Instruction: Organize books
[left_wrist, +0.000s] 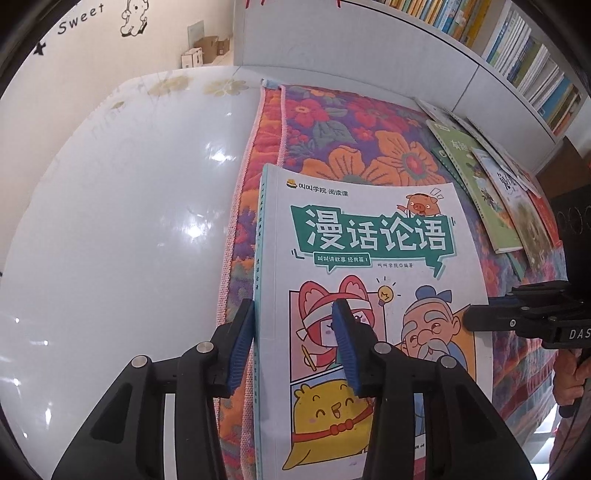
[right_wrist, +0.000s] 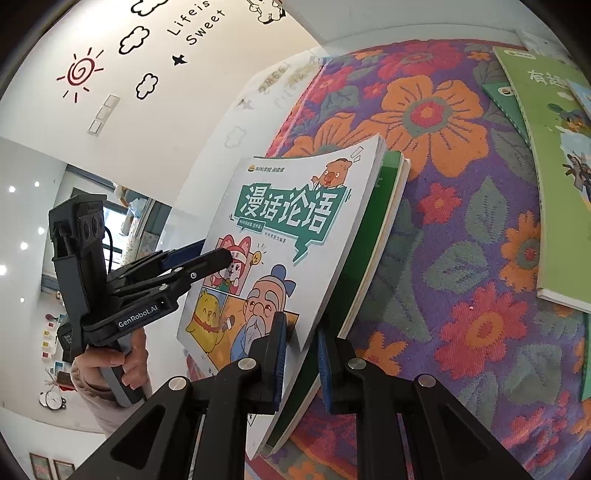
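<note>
Grippers (right_wrist: 301, 365) astride cartoon book (right_wrist: 280, 236)

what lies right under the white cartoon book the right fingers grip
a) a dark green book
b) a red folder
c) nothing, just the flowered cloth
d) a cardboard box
a: in the right wrist view a dark green book shows directly beneath the white cartoon book, both between the right fingers.
</note>
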